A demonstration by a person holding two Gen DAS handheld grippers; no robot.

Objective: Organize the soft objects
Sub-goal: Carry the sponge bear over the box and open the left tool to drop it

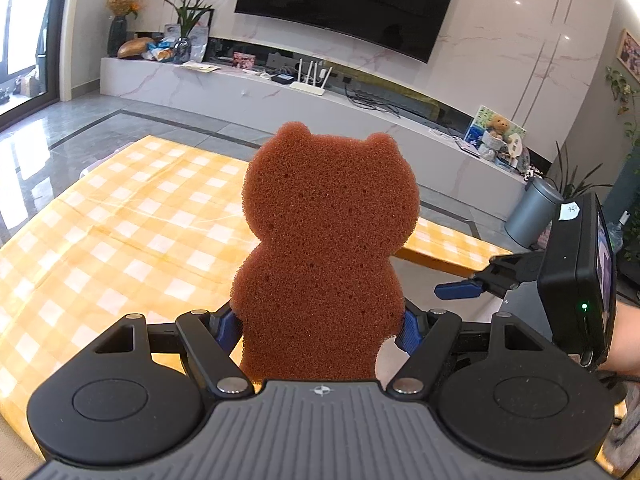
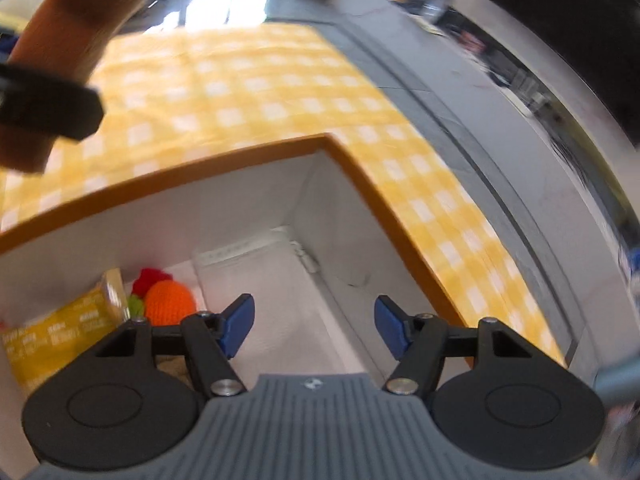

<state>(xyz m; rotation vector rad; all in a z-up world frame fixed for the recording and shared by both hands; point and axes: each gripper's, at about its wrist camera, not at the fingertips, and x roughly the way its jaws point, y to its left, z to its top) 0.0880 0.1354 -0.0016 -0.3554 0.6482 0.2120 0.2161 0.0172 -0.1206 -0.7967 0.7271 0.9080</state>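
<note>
left gripper (image 1: 320, 330) pinching the sponge (image 1: 326, 248), a brown bear-shaped one, blue pads (image 1: 226, 330) pressed into both sides of its lower body; sponge stands upright between the fingers, head and ears up, held in the air above the table (image 1: 120, 232) with the yellow-white check cloth

right gripper (image 2: 314, 326) spread apart, nothing between its blue pads (image 2: 240, 324), pointing down into the box (image 2: 256, 156); no frame before this one so only the spread state is told; in the left wrist view the right gripper (image 1: 460, 290) shows at the right edge with one blue pad visible, its black camera unit (image 1: 576, 280) and part of a hand (image 1: 626, 340) behind it

box has an orange rim and white inner walls, sits on the check cloth; inside at lower left: a yellow packet (image 2: 60, 328), an orange knitted toy (image 2: 170, 302), something red (image 2: 150, 278) behind the toy and a bit of green beside it, too blurred to name; white sheet or cloth (image 2: 272, 280) lies on the box floor under the gripper

in the right wrist view the sponge (image 2: 76, 12) shows at top left, blurred, crossed by a black finger of the left gripper (image 2: 48, 110), well above and outside the box

background in left view: TV (image 1: 348, 4), white marble shelf (image 1: 280, 88), grey bin (image 1: 532, 212)
</note>
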